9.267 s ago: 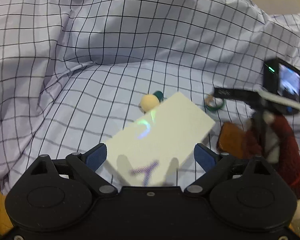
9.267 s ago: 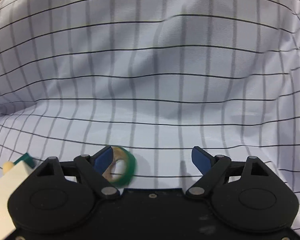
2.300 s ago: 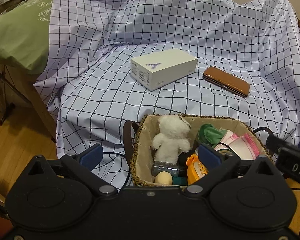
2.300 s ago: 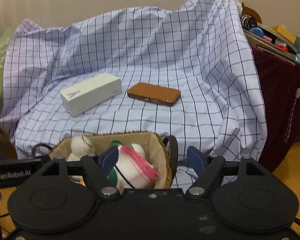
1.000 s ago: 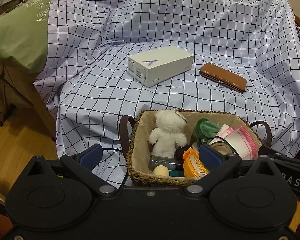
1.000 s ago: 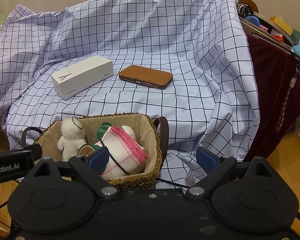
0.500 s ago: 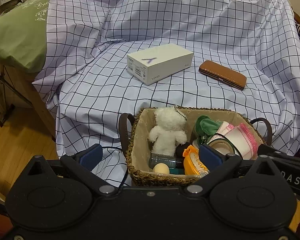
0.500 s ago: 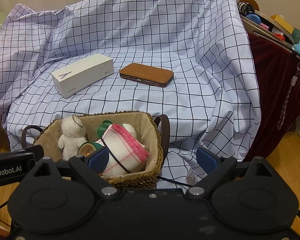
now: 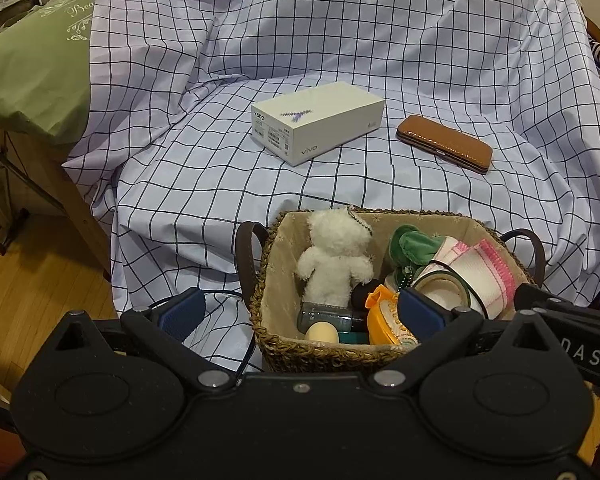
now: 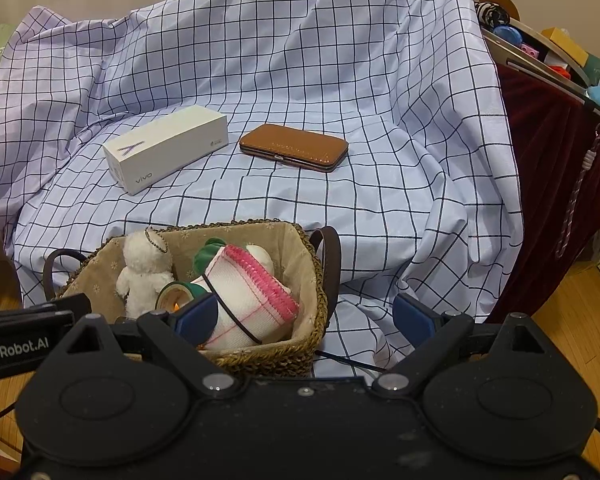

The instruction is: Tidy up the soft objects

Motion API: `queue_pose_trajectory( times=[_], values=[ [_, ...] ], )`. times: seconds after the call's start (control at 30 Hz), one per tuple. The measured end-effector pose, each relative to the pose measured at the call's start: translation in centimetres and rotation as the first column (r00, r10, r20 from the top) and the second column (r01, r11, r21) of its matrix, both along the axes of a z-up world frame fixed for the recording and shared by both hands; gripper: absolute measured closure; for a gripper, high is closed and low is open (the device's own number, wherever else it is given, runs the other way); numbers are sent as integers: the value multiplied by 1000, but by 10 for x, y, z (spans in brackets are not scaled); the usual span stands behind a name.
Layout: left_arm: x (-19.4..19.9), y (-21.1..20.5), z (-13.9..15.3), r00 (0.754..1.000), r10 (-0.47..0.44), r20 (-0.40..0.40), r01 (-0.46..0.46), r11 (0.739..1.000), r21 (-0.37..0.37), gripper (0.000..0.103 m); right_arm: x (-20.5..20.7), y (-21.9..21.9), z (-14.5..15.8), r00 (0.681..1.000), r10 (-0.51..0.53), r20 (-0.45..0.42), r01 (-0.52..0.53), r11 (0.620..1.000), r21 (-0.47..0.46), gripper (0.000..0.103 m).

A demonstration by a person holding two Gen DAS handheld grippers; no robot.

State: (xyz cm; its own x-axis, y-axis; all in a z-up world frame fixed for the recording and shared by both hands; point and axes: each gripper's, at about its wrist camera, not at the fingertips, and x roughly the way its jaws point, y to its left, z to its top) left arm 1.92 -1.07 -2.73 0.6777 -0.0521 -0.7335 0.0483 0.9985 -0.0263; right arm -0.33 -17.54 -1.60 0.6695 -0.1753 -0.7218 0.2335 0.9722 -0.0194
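the left hand-held gripper [image 9: 300, 314] hangs with its blue fingers spread wide and nothing between them, low over the near rim of a woven basket [image 9: 324, 350]. the right hand-held gripper [image 10: 306, 316] is just as wide and empty, its left finger in front of the basket's contents and its right finger over the checked cloth [image 10: 380, 120].

the basket has a dark strap handle at each end and sits at the front edge of the cloth. inside it a white plush bear [image 9: 336, 260] leans upright against the left part, its back to the left camera. to its right lie a green plush piece [image 9: 414, 242] and a white folded cloth with pink trim [image 9: 480, 264], with a thin black band across it. a roll of green tape [image 10: 176, 294] rests against that cloth. low in the basket there are an orange packet [image 9: 386, 314], a small cream ball [image 9: 322, 332] and what looks like a clear bottle — it is partly hidden.

farther back on the cloth, well apart from the basket, a white box [image 9: 316, 122] lies flat, and a brown case [image 9: 444, 143] lies near its right side — not touching it.
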Motion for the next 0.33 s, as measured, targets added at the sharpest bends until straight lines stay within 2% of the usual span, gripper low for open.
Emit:
queue_pose_trajectory(
  times=[0.33],
  values=[
    [-1,-1,0,1000,-3,1,3,1000,10,4,-2,2,-3,1000,1,-4,-1,1000,2,8]
  ],
)
